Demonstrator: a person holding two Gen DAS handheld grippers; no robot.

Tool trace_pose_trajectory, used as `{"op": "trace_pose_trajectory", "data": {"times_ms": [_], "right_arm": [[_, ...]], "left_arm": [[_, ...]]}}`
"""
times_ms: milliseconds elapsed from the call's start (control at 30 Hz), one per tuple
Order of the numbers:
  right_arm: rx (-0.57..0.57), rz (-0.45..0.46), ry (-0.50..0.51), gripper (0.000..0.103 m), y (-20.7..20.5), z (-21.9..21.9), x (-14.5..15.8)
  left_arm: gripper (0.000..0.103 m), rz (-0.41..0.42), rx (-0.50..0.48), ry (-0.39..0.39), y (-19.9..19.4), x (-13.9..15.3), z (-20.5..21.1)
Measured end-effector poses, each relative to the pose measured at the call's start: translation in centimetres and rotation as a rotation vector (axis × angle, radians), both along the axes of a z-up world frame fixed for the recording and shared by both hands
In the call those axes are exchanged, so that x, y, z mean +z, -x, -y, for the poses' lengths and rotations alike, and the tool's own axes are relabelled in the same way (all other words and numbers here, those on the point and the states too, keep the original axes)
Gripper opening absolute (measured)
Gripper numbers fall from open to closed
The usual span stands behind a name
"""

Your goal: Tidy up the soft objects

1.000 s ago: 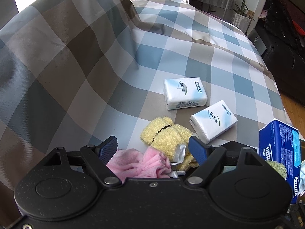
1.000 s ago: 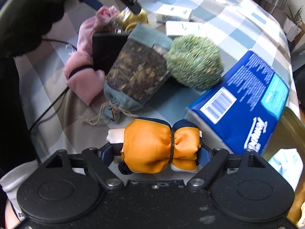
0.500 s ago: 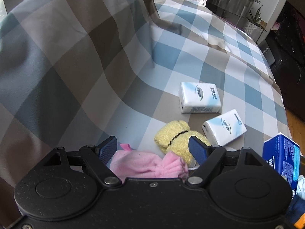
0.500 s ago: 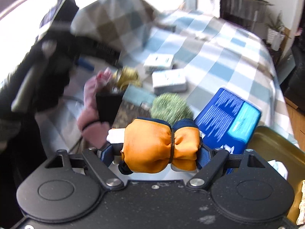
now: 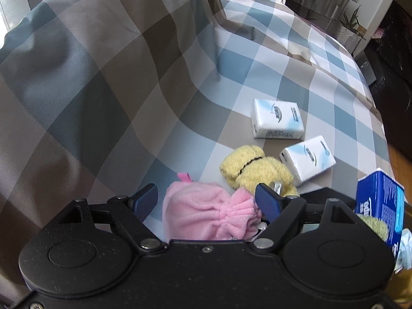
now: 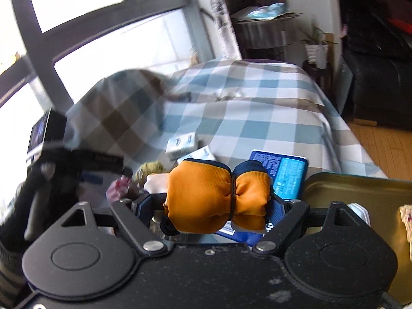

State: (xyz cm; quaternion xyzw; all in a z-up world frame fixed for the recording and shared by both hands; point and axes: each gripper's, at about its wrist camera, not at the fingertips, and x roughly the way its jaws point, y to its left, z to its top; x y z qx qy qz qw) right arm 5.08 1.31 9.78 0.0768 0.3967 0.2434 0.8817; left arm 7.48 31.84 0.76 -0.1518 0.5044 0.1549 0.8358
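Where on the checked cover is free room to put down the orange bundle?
Bare checks lie beyond the two white tissue packs, and left of the yellow plush toward the raised fold. Crowded: around the pink fleece, plush and blue pack.

Black claw (image 5: 206, 202), blue ribbed pads (image 5: 145, 200)

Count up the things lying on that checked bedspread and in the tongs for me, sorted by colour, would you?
White tissue packs: 2
Yellow fuzzy bundle: 1
Pink fleece bundle: 1, between the open left tongs
Blue tissue package: 1
Orange bundle: 1, clamped in the right tongs
Total: 6
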Motion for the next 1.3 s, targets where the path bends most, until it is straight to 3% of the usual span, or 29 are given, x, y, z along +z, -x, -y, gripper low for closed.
{"op": "trace_pose_trajectory", "data": {"times_ms": [200,533,800,1000,1067,1200,1300], "right_arm": [[-0.117,0.017,-0.038,0.084,0.4,2.5,0.3],[-0.133,0.012,-0.039,0.084,0.8,2.7,-0.7],[-0.136,0.014,-0.035,0.084,0.9,2.8,-0.6],[-0.136,0.013,-0.034,0.084,1.0,2.6,-0.6],[-0.139,0.014,-0.033,0.084,1.0,2.6,-0.6],[-0.147,0.009,-0.037,0.084,0.8,2.9,-0.7],[-0.152,0.013,-0.036,0.084,0.8,3.0,-0.7]], "left_arm": [[0.079,-0.024,-0.004,0.009,0.3,0.0,0.6],[0.084,-0.107,-0.010,-0.017,-0.7,-2.6,1.6],[0.088,-0.136,0.037,0.034,-1.7,-4.3,0.5],[0.089,-0.158,0.082,0.139,-2.0,-5.5,-1.1],[0.086,-0.155,0.083,0.148,-1.9,-5.5,-1.2],[0.064,-0.147,0.079,0.089,-1.6,-5.0,-0.9],[0.058,-0.142,0.089,0.087,-1.3,-4.6,-1.2]]}}
